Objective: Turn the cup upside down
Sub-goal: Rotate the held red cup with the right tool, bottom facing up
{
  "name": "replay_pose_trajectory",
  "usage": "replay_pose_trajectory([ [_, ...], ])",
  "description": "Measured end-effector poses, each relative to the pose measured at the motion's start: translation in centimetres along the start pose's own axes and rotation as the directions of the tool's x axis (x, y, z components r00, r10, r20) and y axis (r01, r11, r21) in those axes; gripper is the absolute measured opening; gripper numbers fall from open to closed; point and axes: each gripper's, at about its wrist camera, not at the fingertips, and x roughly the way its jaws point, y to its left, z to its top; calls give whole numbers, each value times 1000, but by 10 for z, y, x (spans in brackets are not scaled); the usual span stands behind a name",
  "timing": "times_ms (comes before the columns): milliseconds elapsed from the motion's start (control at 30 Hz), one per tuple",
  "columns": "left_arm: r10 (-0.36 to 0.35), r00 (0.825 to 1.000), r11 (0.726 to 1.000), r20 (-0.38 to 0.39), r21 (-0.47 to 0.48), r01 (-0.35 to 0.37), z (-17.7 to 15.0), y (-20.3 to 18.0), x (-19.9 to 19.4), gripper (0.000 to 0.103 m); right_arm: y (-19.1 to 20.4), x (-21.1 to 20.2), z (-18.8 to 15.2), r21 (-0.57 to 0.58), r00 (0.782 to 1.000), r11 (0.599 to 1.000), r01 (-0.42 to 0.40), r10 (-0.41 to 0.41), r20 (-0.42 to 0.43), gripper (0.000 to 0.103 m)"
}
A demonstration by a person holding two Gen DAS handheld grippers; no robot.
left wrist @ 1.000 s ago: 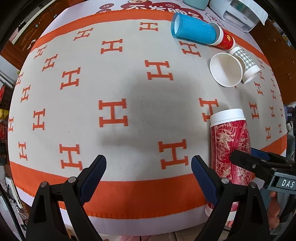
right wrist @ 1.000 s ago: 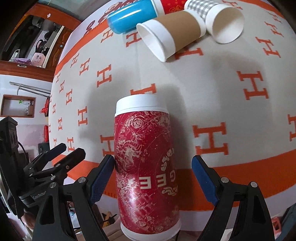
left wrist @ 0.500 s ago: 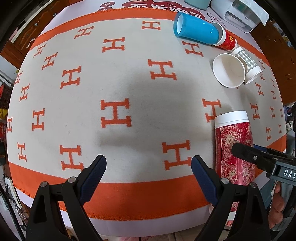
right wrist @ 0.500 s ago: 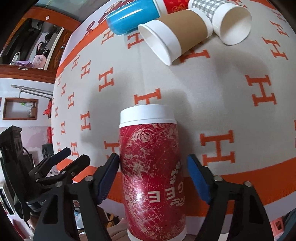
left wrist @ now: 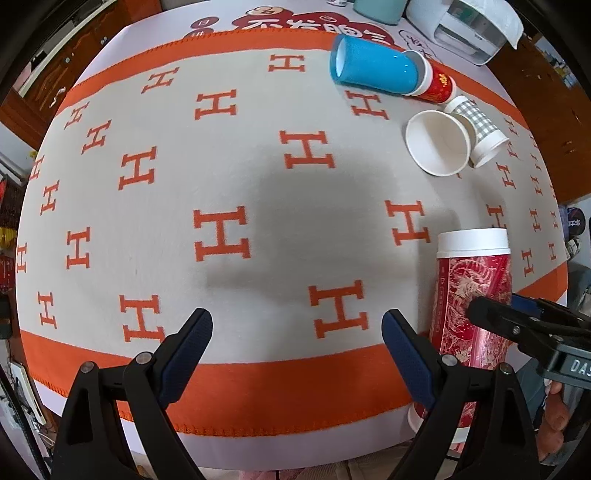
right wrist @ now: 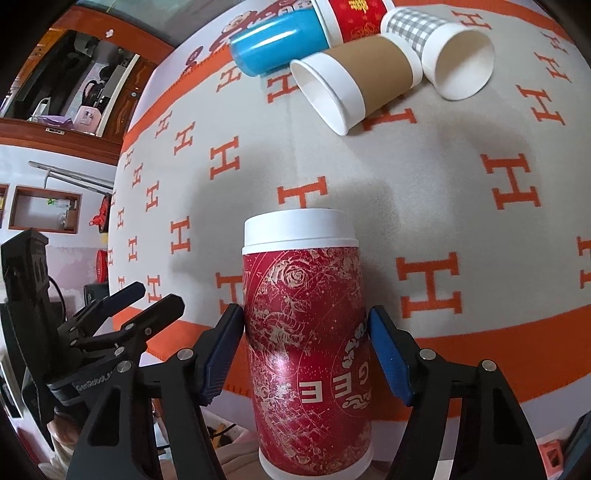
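Observation:
A tall red cup (right wrist: 306, 339) with gold patterns and white rims lies over the near edge of the table. My right gripper (right wrist: 306, 354) is shut on its middle, one blue pad on each side. The same cup shows at the lower right of the left wrist view (left wrist: 472, 306), with the right gripper (left wrist: 524, 325) on it. My left gripper (left wrist: 297, 354) is open and empty above the blanket's orange border, to the left of the cup.
A grey blanket (left wrist: 221, 177) with orange H marks covers the table. Several cups lie on their sides at the far right: a blue cup (left wrist: 373, 70), a white-and-brown cup (right wrist: 351, 81), a checked cup (right wrist: 439, 48) and a small red cup (left wrist: 437, 83). A white appliance (left wrist: 469, 26) stands behind.
My right gripper's jaws have closed from wide open onto the red cup. The left gripper has barely moved.

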Motion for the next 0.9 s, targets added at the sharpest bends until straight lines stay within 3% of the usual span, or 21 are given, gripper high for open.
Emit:
replay_pose_trajectory([
  [200, -6, 1000, 1000, 18, 17, 5, -5, -7, -9, 92, 3, -28, -11, -17, 998, 999, -30, 31, 53, 70],
  [467, -9, 999, 1000, 54, 10, 8, -13, -7, -20, 92, 12, -68, -22, -64, 986, 998, -8, 18, 164, 69],
  [633, 2, 991, 1000, 131, 9, -4, -14, -5, -35, 92, 24, -96, -26, -95, 962, 995, 23, 4, 274, 69],
  [900, 25, 963, 1000, 267, -2, -26, -7, -6, -63, 92, 50, -128, -24, -148, 911, 985, 84, -16, 412, 69],
])
